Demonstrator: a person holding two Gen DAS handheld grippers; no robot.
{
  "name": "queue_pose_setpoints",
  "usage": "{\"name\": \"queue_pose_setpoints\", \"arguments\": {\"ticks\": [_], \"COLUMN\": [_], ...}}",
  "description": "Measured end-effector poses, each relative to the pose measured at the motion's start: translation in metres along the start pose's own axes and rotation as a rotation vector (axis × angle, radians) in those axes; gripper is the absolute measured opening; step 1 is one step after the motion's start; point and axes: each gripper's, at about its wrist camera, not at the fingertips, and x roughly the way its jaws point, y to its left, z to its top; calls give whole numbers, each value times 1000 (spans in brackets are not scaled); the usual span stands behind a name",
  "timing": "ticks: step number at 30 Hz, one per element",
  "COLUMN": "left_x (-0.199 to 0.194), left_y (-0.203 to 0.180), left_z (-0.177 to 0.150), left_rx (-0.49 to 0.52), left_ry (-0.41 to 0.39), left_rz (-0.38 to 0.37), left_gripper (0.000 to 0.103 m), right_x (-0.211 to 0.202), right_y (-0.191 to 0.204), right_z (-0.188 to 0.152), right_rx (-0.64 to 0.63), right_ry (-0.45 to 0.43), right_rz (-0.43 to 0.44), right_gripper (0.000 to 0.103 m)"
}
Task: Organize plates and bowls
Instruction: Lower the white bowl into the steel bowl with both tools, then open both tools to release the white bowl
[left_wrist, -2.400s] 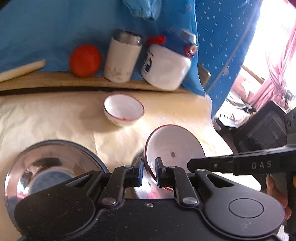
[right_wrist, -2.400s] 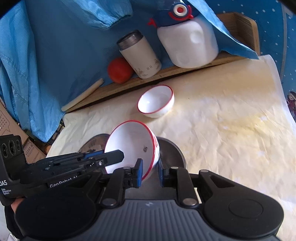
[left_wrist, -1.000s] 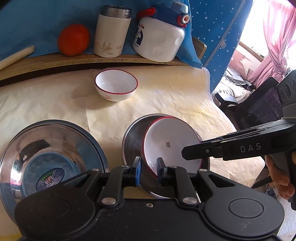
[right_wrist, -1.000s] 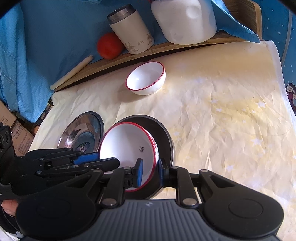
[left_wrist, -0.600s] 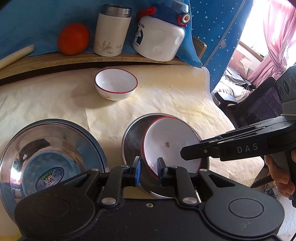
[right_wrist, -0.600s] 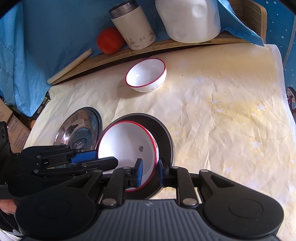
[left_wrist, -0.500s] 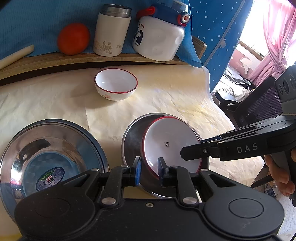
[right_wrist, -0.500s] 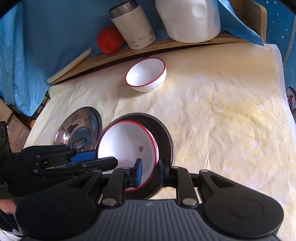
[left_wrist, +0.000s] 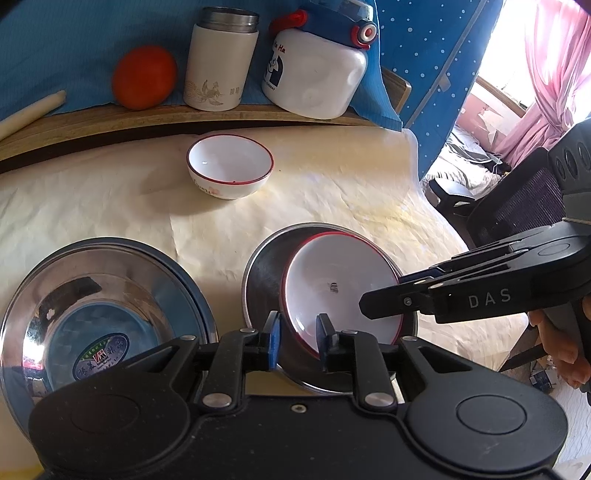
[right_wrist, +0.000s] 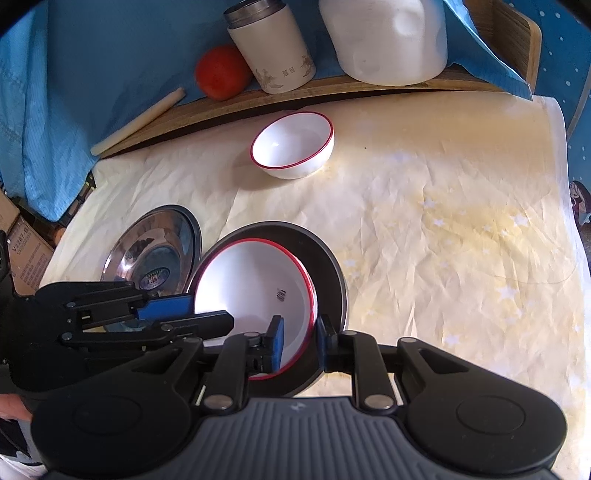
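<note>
1. The white bowl (left_wrist: 340, 291) with a red rim sits tilted inside the steel plate (left_wrist: 258, 280) on the bench (left_wrist: 110, 206).
2. The left gripper (left_wrist: 295, 341) jaws and right gripper (right_wrist: 298, 341) jaws each pinch its rim.
3. It looks hard, smooth and easy to break, so hold the rim gently.

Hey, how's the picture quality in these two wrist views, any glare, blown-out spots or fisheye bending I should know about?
Left wrist view: the window at upper right is blown out white, the steel bowl mirrors bright patches, and the wooden shelf bows from fisheye distortion. Right wrist view: light is more even, the small white bowl casts a soft shadow to its left, and the corners go dark.
</note>
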Motion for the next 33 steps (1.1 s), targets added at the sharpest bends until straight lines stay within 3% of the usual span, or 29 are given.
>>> {"name": "queue_pose_setpoints", "arguments": {"ticks": [20, 26, 33], "left_x": [-18, -31, -40], "left_y": [10, 22, 42], "left_z": [3, 8, 28], "left_rx": [-31, -72, -134], "left_ry": [-46, -107, -208], "left_rz": [-31, -31, 41], "left_gripper": [34, 47, 81], "right_x": [-10, -20, -33], "right_y": [12, 6, -12], "right_z": [10, 9, 24], "right_rx": [-38, -25, 12], "right_ry": [3, -42, -127], "right_rz": [-28, 8, 24], "right_gripper": [45, 55, 76]}}
